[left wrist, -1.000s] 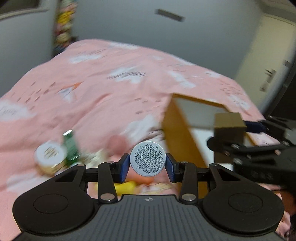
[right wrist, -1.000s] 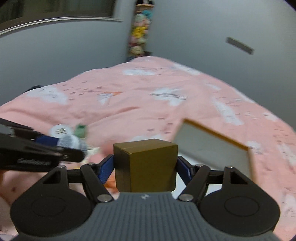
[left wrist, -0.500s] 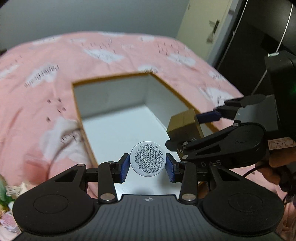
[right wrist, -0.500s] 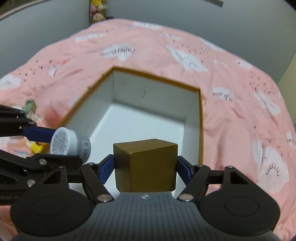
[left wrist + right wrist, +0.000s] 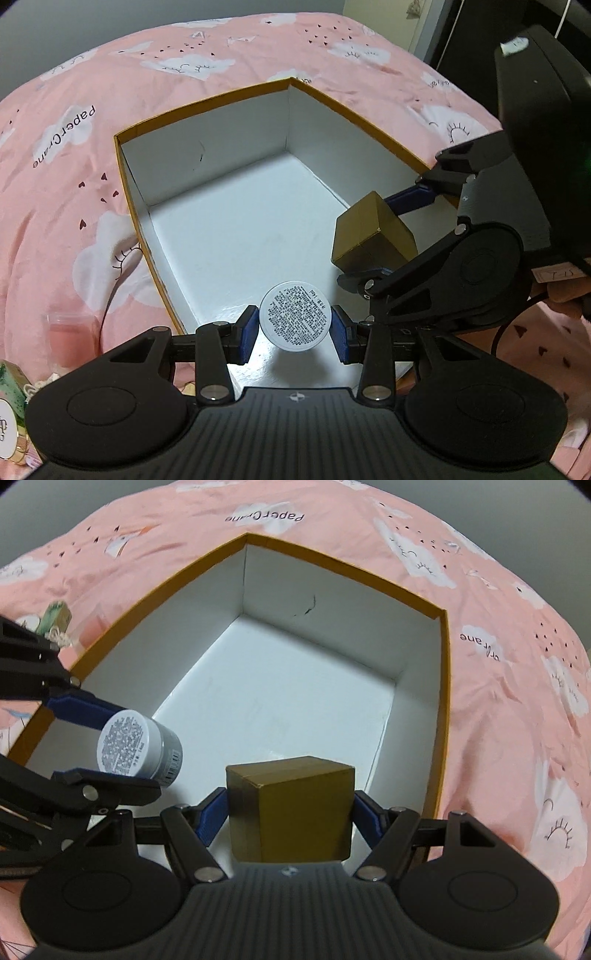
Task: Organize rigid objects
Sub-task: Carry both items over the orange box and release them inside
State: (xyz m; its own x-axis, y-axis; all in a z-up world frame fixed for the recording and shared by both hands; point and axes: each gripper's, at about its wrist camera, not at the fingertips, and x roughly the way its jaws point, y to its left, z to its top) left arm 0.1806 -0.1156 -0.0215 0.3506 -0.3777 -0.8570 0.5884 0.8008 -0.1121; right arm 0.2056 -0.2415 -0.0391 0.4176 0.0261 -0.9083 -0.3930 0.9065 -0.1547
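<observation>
An open cardboard box [image 5: 207, 99] with orange rim and white inside lies on the pink bed; it also shows in the right wrist view [image 5: 441, 672]. My left gripper [image 5: 294, 328] is shut on a small white round jar [image 5: 294, 315] and holds it over the box's near edge. The jar also shows in the right wrist view [image 5: 138, 744]. My right gripper [image 5: 290, 812] is shut on a brown cardboard cube [image 5: 291, 806] above the box's near right part. The cube also shows in the left wrist view [image 5: 371, 232].
The pink cloud-print quilt [image 5: 74, 122] surrounds the box. At the left lie a pink translucent cup [image 5: 70, 338], a green box [image 5: 11, 384] and a gold-rimmed jar [image 5: 7, 430]. A dark monitor or cabinet [image 5: 535, 74] stands at the far right.
Both grippers have swung from the loose items over to the open box and come lower over its inside, each still holding its object.
</observation>
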